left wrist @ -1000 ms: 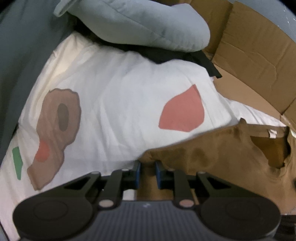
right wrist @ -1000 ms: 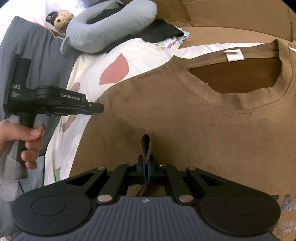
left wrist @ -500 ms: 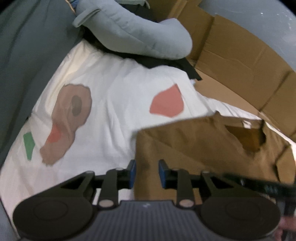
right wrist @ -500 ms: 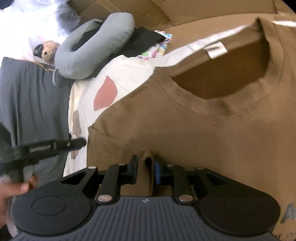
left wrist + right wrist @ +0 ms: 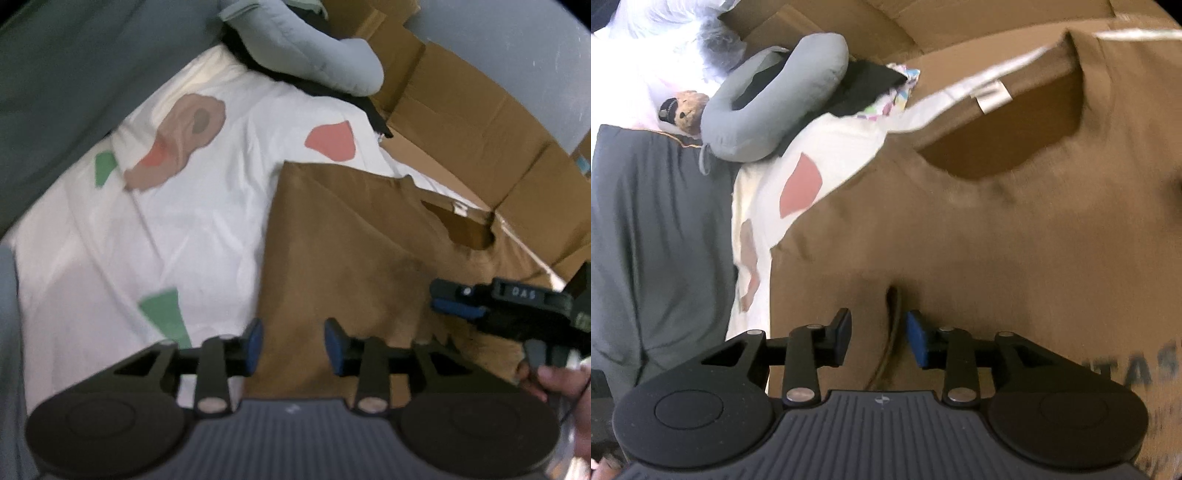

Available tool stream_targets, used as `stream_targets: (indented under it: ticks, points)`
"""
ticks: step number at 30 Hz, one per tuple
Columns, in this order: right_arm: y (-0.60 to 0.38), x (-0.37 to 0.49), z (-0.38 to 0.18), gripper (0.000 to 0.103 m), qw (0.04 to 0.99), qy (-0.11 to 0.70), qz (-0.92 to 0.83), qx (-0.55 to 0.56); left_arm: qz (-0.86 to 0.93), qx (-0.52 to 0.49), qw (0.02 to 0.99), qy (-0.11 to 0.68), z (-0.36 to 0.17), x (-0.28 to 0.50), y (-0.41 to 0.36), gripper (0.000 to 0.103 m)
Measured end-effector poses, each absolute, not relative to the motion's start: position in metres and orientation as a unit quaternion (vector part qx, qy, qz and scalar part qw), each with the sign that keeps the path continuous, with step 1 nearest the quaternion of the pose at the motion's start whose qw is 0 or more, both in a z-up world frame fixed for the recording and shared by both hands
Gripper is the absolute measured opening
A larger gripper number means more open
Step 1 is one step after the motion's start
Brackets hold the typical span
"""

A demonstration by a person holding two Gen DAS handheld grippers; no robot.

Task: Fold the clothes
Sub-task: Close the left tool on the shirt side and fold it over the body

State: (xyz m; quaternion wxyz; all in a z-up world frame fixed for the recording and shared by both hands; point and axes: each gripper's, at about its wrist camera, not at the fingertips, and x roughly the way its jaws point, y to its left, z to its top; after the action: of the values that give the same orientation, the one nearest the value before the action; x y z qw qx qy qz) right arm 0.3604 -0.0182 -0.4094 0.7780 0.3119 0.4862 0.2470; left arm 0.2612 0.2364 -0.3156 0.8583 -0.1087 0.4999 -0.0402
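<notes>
Over shirt (image 5: 997,240) | both my grippers, left (image 5: 291,343) and right (image 5: 878,334), just opening, released, holding nothing | cloth soft, limp | I would pinch at hem edge.

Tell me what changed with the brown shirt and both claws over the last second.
The right claw let go of the pinched fold of the brown T-shirt; its jaws have just been opening, with the fold standing loose between them. The left claw also opened, over the shirt's now folded, straight edge. The patterned sheet and grey pillow stayed.
</notes>
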Motion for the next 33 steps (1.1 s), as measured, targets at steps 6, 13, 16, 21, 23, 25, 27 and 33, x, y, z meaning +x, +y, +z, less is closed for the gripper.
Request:
stream_targets:
  ticks: [6,13,16,21,23,25,27,33]
  points:
    - [-0.025,0.331,-0.409,0.040,0.763,0.492,0.271,0.320,-0.026,-0.180,0.849,0.496,-0.320,0.225,0.231,0.054]
    - [-0.032,0.303,-0.402,0.040,0.758,0.493,0.290,0.314,-0.020,-0.245,0.827,0.506,-0.349,0.208,0.218,0.065]
    - [-0.037,0.292,-0.403,0.040,0.756,0.495,0.290,0.315,-0.020,-0.276,0.824,0.494,-0.361,0.208,0.217,0.065]
    - [-0.045,0.280,-0.409,0.040,0.754,0.502,0.286,0.312,-0.029,-0.334,0.826,0.454,-0.376,0.208,0.216,0.064]
    - [-0.048,0.278,-0.410,0.040,0.754,0.503,0.286,0.310,-0.040,-0.340,0.831,0.439,-0.380,0.210,0.213,0.062]
    - [-0.049,0.277,-0.411,0.040,0.754,0.503,0.285,0.311,-0.045,-0.338,0.836,0.429,-0.383,0.213,0.211,0.058]
    - [-0.049,0.277,-0.411,0.040,0.755,0.503,0.285,0.311,-0.055,-0.346,0.837,0.421,-0.384,0.214,0.210,0.054]
    - [-0.048,0.279,-0.412,0.040,0.755,0.501,0.287,0.310,-0.082,-0.399,0.806,0.429,-0.388,0.208,0.211,0.036]
